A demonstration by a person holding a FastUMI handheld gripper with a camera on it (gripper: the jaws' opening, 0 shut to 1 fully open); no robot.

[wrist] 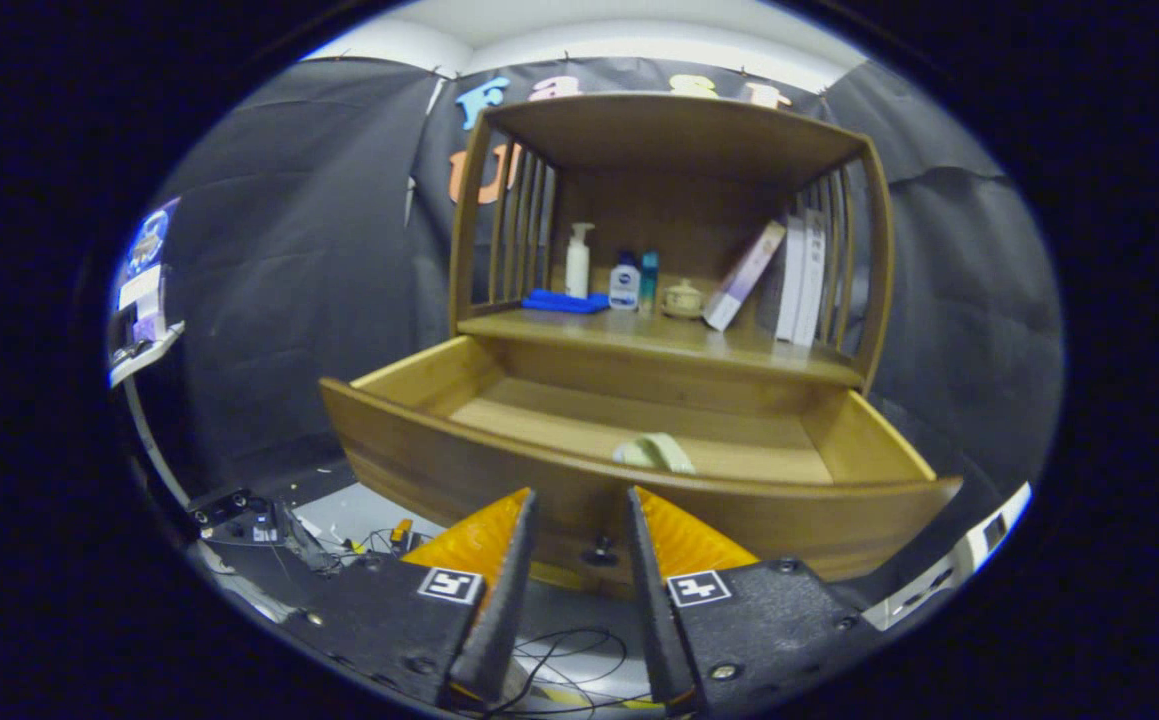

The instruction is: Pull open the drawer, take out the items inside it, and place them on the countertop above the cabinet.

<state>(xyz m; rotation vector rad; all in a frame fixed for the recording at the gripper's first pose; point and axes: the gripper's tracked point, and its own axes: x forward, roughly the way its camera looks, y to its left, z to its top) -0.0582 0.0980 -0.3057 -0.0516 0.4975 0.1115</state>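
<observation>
Black cloth hangs behind a wooden cabinet (674, 260), which stands well beyond the claw (579, 500). Its drawer (499, 470) is pulled out toward the claw, and the drawer front sits just ahead of the fingertips, with a small dark knob (599, 549) showing in the gap between the two fingers. The claw is open and grips nothing; its fingers stand apart, short of the knob as far as the view lets one judge.

Inside the drawer, beyond the fingers and close behind the front panel, lies a pale, greenish soft item (654, 452), perhaps a folded cloth; the view is too coarse to be sure.

Farther off, on the surface (579, 330) above the drawer, stand a white pump bottle (578, 260), a blue cloth (566, 301), a small bottle with a blue label (624, 283), a teal tube (648, 282), a small round jar (683, 298), a leaning box (744, 276) and upright white books (803, 277).

Cables (569, 650) trail on the floor below the fingers.
</observation>
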